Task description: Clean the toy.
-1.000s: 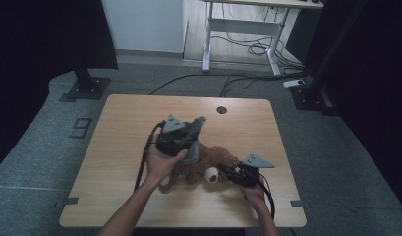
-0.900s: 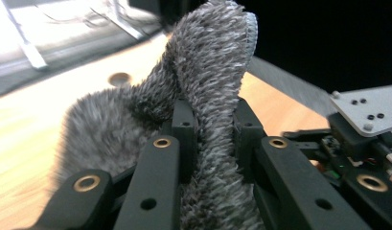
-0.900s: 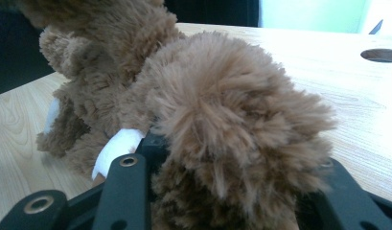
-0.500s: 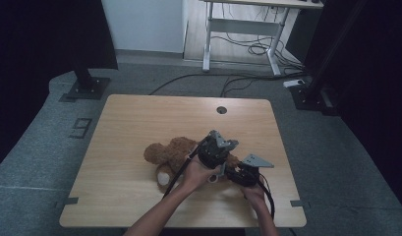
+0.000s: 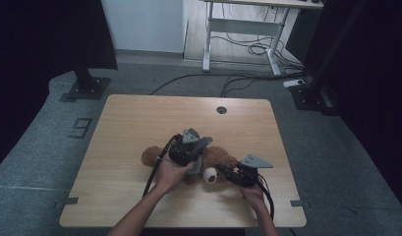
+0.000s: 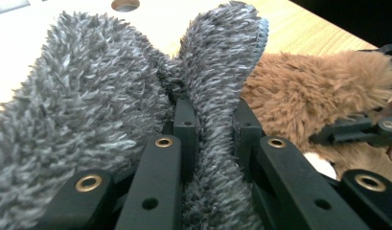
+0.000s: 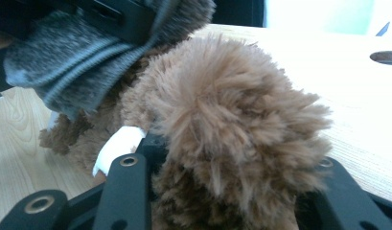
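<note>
The wooden table (image 5: 139, 123) bears a brown plush bear (image 5: 220, 156) lying near its front edge, pinned by the right gripper (image 5: 227, 172), whose jaws clamp a furry limb, apparently to steady it for dressing. The left gripper (image 5: 191, 152) hangs over the bear's middle. The left gripper view shows its jaws pinching grey fleece cloth (image 6: 112, 96), detail lost from above.

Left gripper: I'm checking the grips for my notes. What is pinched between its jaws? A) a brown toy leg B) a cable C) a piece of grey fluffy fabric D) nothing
C: in the left gripper view, the left gripper has its black jaws closed on the grey fluffy fabric, with the brown plush toy lying beside it on the table.
</note>
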The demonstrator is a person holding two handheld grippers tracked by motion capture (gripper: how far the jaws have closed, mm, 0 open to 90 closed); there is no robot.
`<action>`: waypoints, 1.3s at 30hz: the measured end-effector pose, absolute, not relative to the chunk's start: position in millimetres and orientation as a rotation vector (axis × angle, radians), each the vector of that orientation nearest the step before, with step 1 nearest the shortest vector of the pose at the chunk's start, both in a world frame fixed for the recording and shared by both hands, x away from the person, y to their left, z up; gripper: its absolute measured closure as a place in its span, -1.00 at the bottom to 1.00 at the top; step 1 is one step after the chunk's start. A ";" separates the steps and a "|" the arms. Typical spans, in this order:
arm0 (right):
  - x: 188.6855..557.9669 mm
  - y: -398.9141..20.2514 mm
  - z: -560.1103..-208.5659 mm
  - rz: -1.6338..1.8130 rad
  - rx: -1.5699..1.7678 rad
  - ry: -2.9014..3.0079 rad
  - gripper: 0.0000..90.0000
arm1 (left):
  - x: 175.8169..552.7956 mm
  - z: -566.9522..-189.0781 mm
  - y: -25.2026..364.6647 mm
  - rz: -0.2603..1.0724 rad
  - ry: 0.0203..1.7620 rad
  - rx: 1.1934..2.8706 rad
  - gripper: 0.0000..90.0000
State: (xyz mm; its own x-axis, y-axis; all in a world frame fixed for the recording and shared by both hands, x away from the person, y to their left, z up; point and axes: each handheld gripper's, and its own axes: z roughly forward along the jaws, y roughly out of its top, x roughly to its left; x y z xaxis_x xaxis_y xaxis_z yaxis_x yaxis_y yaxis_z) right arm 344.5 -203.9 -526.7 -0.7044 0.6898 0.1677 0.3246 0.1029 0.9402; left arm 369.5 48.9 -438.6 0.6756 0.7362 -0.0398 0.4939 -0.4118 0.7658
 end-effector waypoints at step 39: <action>343.7 -205.5 -527.0 1.618 1.006 2.078 0.22 | 365.5 -440.6 63.0 0.376 0.955 2.019 0.72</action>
State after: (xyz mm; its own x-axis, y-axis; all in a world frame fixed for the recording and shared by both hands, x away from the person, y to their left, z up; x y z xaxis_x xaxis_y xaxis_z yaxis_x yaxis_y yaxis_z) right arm 343.7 -205.5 -527.0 -0.7003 0.6945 0.1654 0.3305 0.1099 0.9374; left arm 365.5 63.0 -440.6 0.6632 0.7441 -0.0812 0.4886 -0.3482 0.8000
